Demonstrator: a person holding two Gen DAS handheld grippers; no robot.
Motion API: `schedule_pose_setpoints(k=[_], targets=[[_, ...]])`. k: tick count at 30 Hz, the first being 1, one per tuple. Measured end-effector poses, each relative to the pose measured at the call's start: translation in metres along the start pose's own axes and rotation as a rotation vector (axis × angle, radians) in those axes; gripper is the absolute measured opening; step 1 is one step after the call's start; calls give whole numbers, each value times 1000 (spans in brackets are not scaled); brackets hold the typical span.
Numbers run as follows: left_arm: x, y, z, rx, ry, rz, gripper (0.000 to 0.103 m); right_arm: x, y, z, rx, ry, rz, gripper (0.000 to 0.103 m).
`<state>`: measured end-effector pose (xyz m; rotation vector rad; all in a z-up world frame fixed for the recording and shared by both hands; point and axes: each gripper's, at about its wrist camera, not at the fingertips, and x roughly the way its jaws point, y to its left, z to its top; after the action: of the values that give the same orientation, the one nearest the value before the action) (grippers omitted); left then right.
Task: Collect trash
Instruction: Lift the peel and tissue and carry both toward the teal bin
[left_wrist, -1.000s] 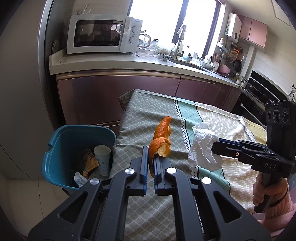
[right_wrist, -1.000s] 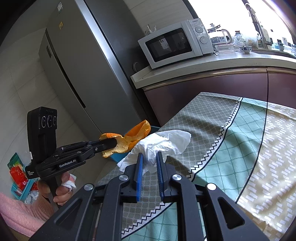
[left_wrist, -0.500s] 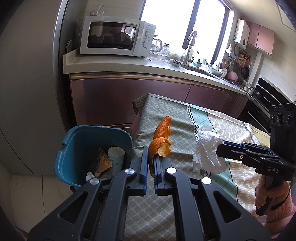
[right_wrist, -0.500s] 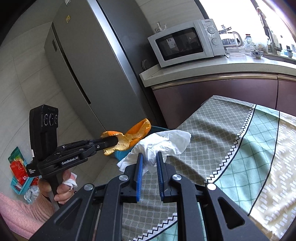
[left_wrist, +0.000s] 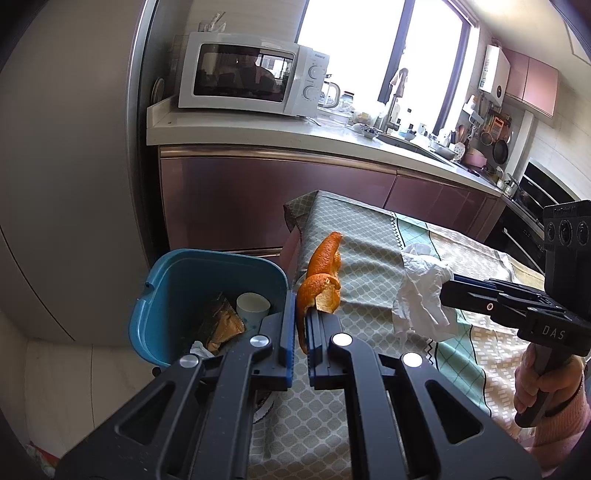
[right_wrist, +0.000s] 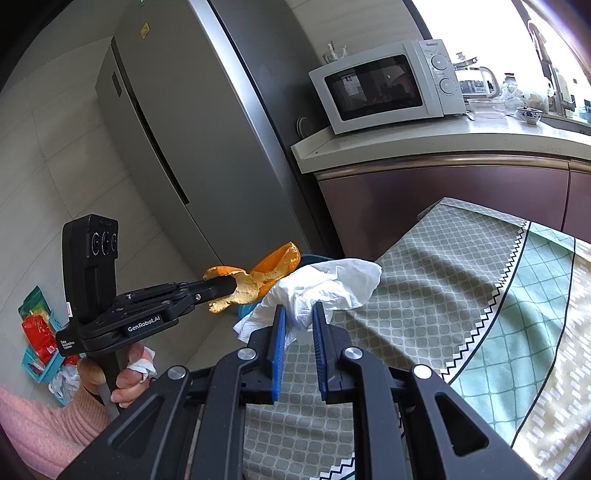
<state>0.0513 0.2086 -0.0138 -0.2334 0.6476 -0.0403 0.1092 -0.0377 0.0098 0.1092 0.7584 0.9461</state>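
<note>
Carrying trash binward: left gripper (left_wrist: 301, 314) clamps orange peel (left_wrist: 321, 280), right gripper (right_wrist: 298, 321) clamps tissue (right_wrist: 325, 288); blue bin (left_wrist: 177, 273), now nearer, at ten o'clock.

Each wrist camera looks closely along its own gripper, sharing the table (left_wrist: 369, 236) and microwave (right_wrist: 388, 86).

Two tongs (left_wrist: 301, 325) (right_wrist: 298, 314), one orange peel (left_wrist: 321, 284), one tissue (left_wrist: 421, 299), one blue bin (left_wrist: 177, 280), one paper cup (left_wrist: 252, 308), one microwave (left_wrist: 251, 79).

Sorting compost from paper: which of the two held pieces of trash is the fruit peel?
The orange peel, clamped in the left hand-held gripper; the right hand-held gripper holds a white crumpled tissue.
</note>
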Motion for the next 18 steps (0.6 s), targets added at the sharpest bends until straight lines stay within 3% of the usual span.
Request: schedule_pose_setpoints(k=[18], targets=[[-8,16,0,-24,-10,33,5,25,16,11,-37,24,34,13]])
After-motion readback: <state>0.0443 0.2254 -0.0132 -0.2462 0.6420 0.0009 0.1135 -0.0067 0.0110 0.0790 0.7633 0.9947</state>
